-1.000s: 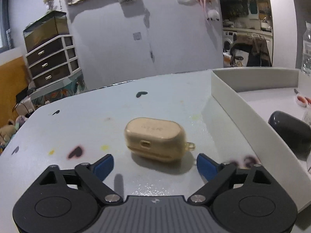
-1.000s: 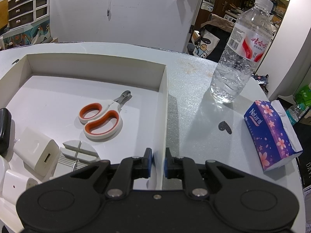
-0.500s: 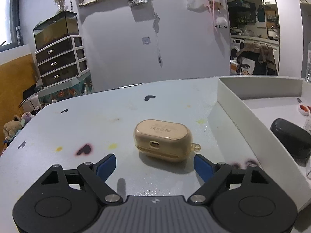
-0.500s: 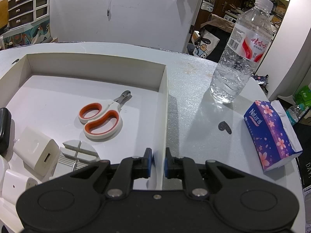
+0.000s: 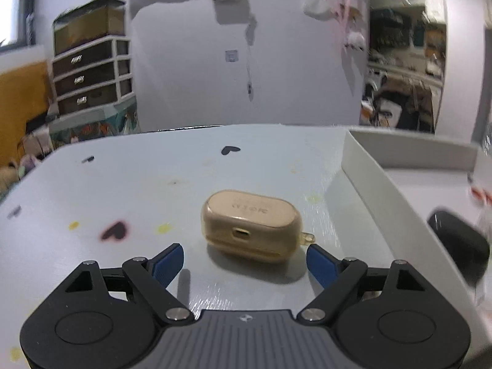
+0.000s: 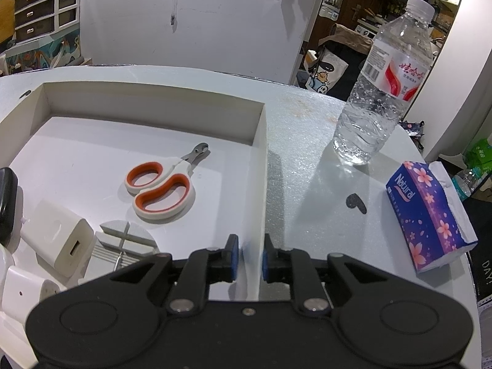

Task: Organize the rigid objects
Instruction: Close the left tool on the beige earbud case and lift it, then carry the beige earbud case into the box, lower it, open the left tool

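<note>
- The left tongs (image 5: 245, 259) are spread wide and hold nothing; their blue pads (image 5: 167, 264) flank the near end of the earbud case (image 5: 250, 226) without touching it.
- The tan earbud case lies on the pale surface (image 5: 153, 184), outside the white tray (image 5: 373, 178), whose wall stands at its 3 o'clock.
- The right tongs (image 6: 248, 258) sit astride the tray's right wall near its front corner. The jaws have just been opening a little, the wall between them. A sliver of gap shows on the left pad's side, so the grip looks loosened.
- Inside the tray, orange-and-white clippers (image 6: 161, 190) lie at 10 o'clock from the right tongs, with a white charger (image 6: 57, 243) at 9 o'clock.
- A water bottle (image 6: 381, 92) stands at 1 o'clock and a tissue pack (image 6: 427, 215) lies at 3 o'clock.
</note>
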### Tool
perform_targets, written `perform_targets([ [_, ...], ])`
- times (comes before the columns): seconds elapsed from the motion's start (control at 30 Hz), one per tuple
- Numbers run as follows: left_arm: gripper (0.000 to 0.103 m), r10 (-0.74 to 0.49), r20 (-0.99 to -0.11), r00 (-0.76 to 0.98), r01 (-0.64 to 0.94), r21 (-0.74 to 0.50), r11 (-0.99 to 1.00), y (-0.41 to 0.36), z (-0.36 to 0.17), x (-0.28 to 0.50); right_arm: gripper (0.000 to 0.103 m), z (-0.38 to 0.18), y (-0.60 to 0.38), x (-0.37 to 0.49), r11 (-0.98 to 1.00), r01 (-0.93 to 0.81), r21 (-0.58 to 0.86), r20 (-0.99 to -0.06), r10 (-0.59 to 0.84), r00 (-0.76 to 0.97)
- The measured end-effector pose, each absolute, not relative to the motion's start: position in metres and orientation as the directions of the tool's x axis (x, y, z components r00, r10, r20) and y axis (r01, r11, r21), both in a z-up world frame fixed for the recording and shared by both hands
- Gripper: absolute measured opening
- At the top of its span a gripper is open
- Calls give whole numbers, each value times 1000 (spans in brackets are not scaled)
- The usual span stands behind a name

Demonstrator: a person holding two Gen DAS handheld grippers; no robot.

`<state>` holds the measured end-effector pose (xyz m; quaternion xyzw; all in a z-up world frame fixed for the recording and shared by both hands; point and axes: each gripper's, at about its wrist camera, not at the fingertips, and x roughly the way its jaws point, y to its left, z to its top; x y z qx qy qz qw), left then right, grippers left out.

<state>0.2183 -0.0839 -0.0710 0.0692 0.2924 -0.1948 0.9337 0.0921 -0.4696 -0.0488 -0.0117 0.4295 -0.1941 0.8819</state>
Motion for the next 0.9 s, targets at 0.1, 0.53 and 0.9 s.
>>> perform_targets([
  [0.1, 85, -333, -576, 746, 384, -36, 923, -87, -72, 230, 16, -49, -469, 92, 924, 333, -187, -753, -353, 556],
  [0.53, 83, -305, -514, 801, 337, -34, 941, -99, -66, 229, 16, -49, -469, 92, 924, 333, -190, -752, -355, 556],
  [0.9, 78, -311, -519, 796, 305, -99, 947, -99, -67, 234, 17, -49, -467, 92, 923, 332, -196, -750, -359, 556],
])
